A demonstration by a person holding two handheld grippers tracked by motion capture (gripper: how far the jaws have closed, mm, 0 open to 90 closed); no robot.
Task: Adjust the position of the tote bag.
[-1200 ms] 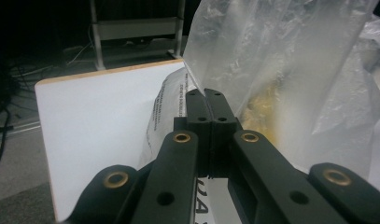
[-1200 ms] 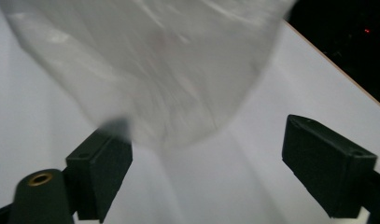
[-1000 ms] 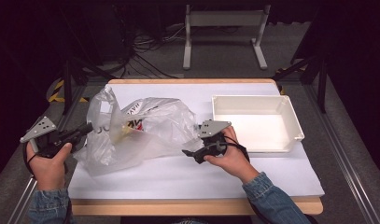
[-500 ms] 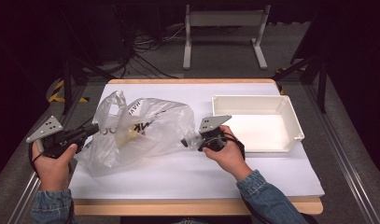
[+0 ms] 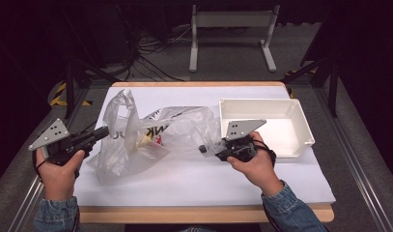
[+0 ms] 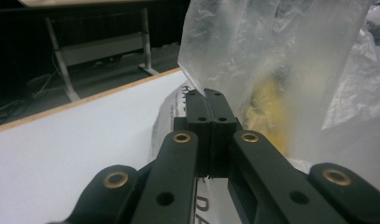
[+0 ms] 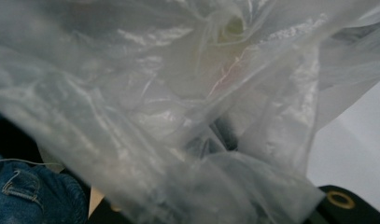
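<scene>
**Both grippers clamped on the plastic bag**

I've got the left gripper (image 5: 103,133) clenched on the left edge of the clear plastic bag (image 5: 150,140). In the left gripper view its black jaws meet flat together, with a thin flap of the film pinched right at their tips, standing upright above them. Through the film I see something yellow (image 6: 268,112) inside the bag.

Over on my right, the right gripper (image 5: 203,149) has just been closing, and now it bites the bag's right end. The right gripper view looks into crumpled film draped over the jaws, so there I can barely make them out.

The bag lies across the middle of the white table (image 5: 208,179), stretched between my two grippers, its left handle loop standing up. The white tray (image 5: 300,128) sits just beyond my right hand (image 5: 254,162), to the bag's right.
</scene>
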